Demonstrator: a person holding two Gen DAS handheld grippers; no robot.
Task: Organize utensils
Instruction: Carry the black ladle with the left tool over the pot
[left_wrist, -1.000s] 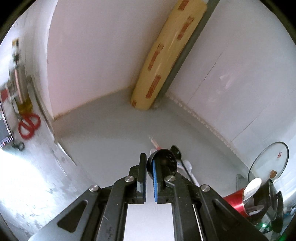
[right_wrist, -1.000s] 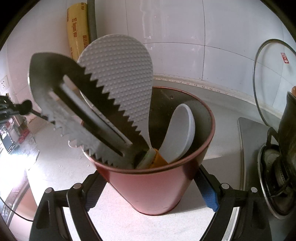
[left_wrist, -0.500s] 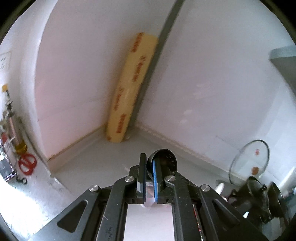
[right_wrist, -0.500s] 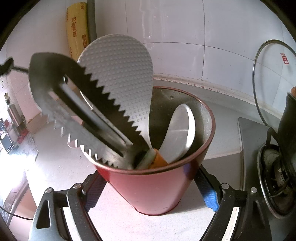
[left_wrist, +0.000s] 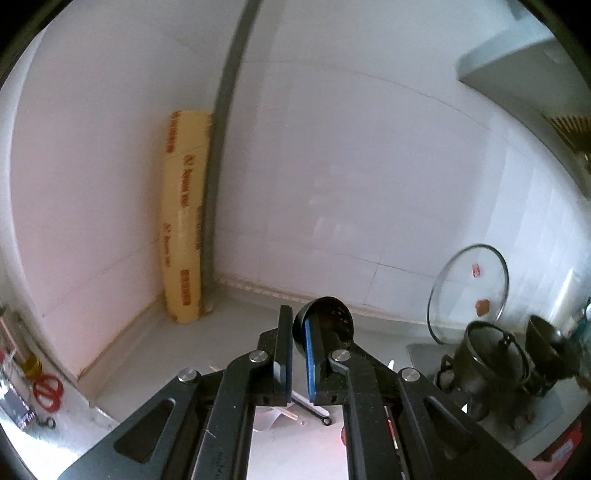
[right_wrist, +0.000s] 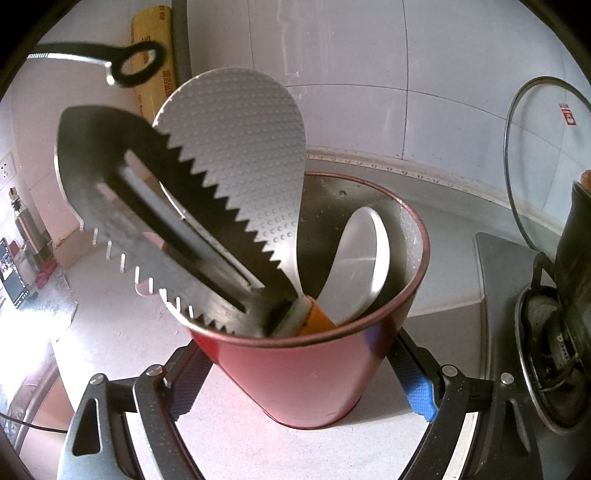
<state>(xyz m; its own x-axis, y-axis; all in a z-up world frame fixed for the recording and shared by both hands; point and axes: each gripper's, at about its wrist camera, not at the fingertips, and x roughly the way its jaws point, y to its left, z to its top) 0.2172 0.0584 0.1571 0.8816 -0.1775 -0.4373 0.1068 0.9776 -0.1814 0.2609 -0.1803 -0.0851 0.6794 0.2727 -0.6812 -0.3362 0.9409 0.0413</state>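
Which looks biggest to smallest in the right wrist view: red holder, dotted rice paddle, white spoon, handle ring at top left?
1. red holder
2. dotted rice paddle
3. white spoon
4. handle ring

The holder sits nearest the camera, so its lead over the paddle is partly nearness.

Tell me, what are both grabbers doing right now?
Left gripper jaws shut on black slotted ladle. Right gripper jaws clamp red utensil cup. Rice paddle and serrated spatula crowd the cup.
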